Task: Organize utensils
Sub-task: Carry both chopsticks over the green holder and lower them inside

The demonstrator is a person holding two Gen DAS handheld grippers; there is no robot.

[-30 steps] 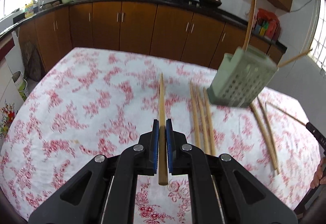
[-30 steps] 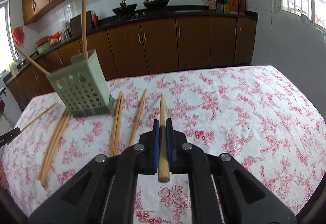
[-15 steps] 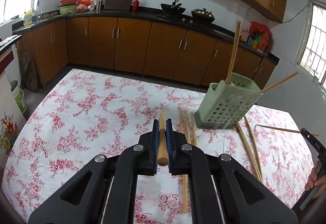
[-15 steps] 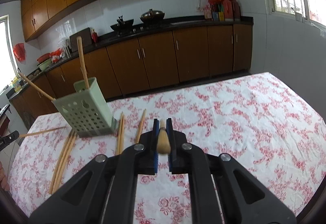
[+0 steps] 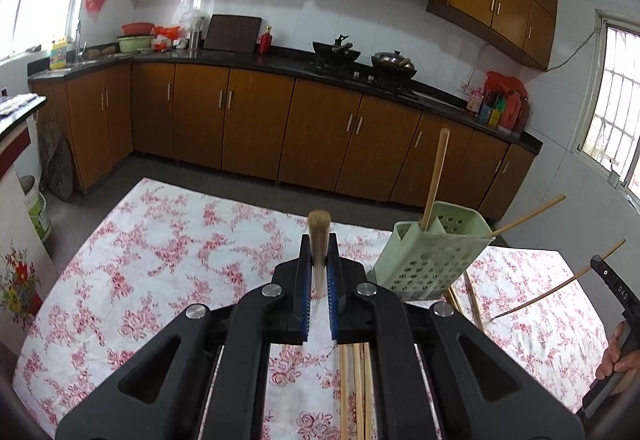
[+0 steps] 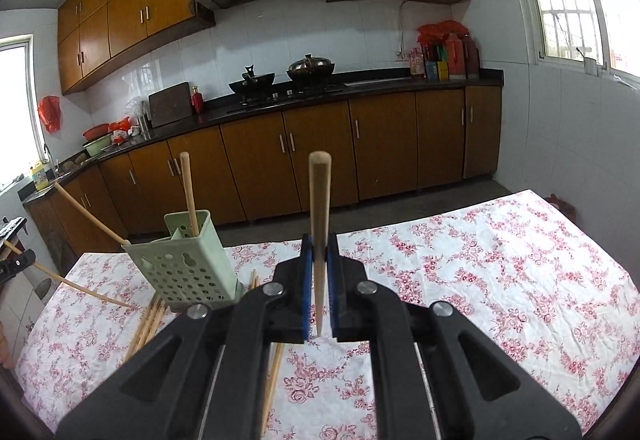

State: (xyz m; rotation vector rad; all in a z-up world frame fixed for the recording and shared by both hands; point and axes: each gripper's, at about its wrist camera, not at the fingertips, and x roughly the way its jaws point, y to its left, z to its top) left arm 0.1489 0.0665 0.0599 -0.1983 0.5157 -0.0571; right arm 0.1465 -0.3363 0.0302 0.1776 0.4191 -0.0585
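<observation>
Both chopsticks have been lifted up off the table since a second ago, and each one has been tipped so that its far end now points up instead of lying flat on the cloth. The left gripper is shut tight on the left chopstick, which looks short and blurry because it is aimed almost at the camera. The right gripper is shut tight on the right chopstick, which sticks up well past the blue pads. The green holder is seen just to the right of the left gripper and just to the left of the right gripper, with two chopsticks already stood in it. More loose chopsticks are left lying on the flowered tablecloth under the grippers. It looks as if the two held sticks are meant to be carried over and dropped into the holder next
</observation>
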